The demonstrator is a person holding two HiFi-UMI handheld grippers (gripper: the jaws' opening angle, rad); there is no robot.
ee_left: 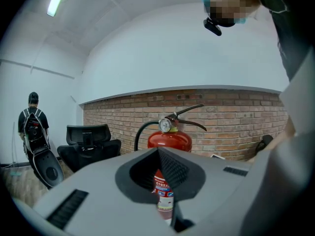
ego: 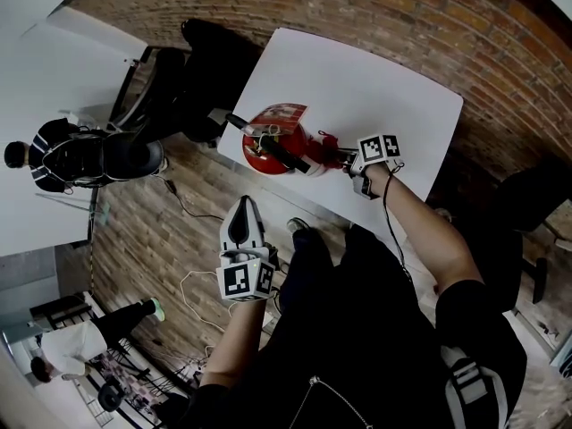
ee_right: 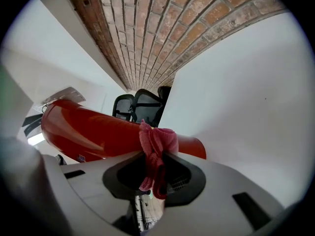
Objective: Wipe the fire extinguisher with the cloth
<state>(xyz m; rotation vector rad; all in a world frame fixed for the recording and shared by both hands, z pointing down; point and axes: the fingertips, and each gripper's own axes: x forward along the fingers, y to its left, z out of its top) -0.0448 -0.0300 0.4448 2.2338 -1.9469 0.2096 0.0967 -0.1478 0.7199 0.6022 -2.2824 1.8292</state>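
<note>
The right gripper (ee_right: pixel 153 173) pinched a pink cloth (ee_right: pixel 156 149) that touched the red fire extinguisher (ee_right: pixel 93 132).

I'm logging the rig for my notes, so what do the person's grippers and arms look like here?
Both the left gripper and right gripper have pale grey tapering bodies with black textured pads, and each carries a white cube printed with black square markers. A thin black cable trails from the right one along the forearm. The person wears black short sleeves.
</note>
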